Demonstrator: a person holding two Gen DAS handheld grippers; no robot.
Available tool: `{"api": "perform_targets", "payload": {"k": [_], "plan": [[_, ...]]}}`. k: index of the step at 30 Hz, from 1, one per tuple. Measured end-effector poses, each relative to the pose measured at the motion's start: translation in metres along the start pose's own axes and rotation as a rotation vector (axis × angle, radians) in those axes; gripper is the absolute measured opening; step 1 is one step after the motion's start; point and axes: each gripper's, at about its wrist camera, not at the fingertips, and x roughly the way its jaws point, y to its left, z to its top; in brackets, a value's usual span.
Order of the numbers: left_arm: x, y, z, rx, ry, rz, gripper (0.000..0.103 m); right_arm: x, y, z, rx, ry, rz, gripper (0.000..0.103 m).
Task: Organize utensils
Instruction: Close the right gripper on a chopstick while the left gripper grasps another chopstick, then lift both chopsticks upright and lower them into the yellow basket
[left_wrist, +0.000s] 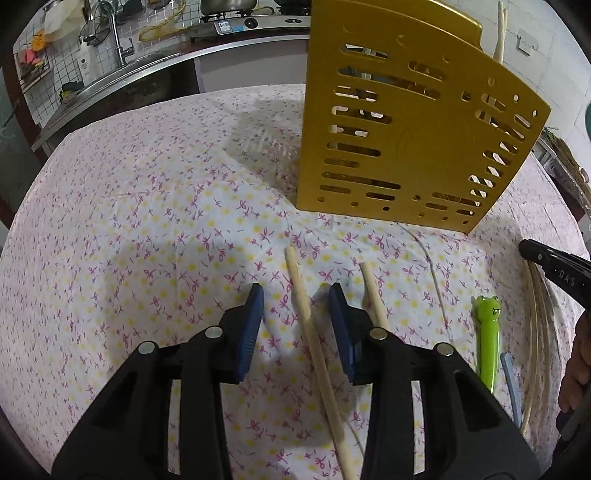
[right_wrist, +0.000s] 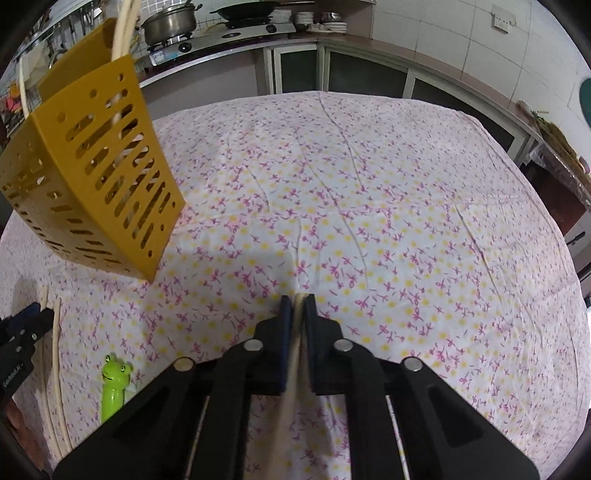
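Item: yellow slotted utensil holder (left_wrist: 406, 122), standing upright on the floral tablecloth (left_wrist: 147, 206) and serving as the reference point. It is already holding pale chopsticks (right_wrist: 123, 26), which are poking out above its rim, so it is probably the destination for the loose utensils.

Item: left gripper (left_wrist: 297, 321), hovering in front of the holder. Its jaws are standing narrowly apart, straddling one wooden chopstick (left_wrist: 314, 343) that is lying flat on the cloth with its tip pointing toward the holder. The blue pads (left_wrist: 251, 328) are not pressing on it, so nothing is gripped. A second chopstick (left_wrist: 373, 295) is lying just outside the jaw nearer the frog.

Item: right gripper (right_wrist: 298, 301), working near the holder's corner. Its jaws are clamping a pale chopstick (right_wrist: 295, 354), apparently one, though the pads are hiding its thickness. The stick is running along the fingers, likely suiting an end-first drop into the holder.

Surroundings: a green frog-headed utensil (left_wrist: 487, 332) is lying on the cloth between the two grippers, with a pale blue handle (left_wrist: 511, 380) and a bundle of thin pale sticks (left_wrist: 533, 332) just beyond it, away from the holder. The frog utensil and its neighbours are crowding the ground between the grippers. The holder's tall front wall is standing between the lying chopsticks and its opening, so each will likely need lifting over the rim.
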Motion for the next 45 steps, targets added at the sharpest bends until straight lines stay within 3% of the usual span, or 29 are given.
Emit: {"api": "perform_targets", "payload": {"k": [7, 11, 29, 34, 45], "plan": [[0.003, 0.002, 0.003, 0.024, -0.01, 0.028, 0.008, -0.001, -0.003, 0.001, -0.003, 0.001, 0.014, 0.006], [0.001, 0.008, 0.007, 0.009, -0.006, 0.016, 0.004, -0.003, -0.006, 0.003, 0.002, -0.003, 0.025, 0.006], [-0.056, 0.021, 0.014, -0.02, -0.124, -0.022, 0.004, -0.055, -0.012, 0.006, -0.001, -0.114, 0.117, 0.006], [-0.075, 0.026, 0.019, -0.038, -0.165, -0.027, 0.004, -0.081, -0.016, 0.009, 0.002, -0.182, 0.16, 0.006], [-0.137, 0.022, 0.028, -0.027, -0.319, -0.028, 0.004, -0.153, -0.022, 0.015, -0.023, -0.359, 0.166, 0.006]]}}
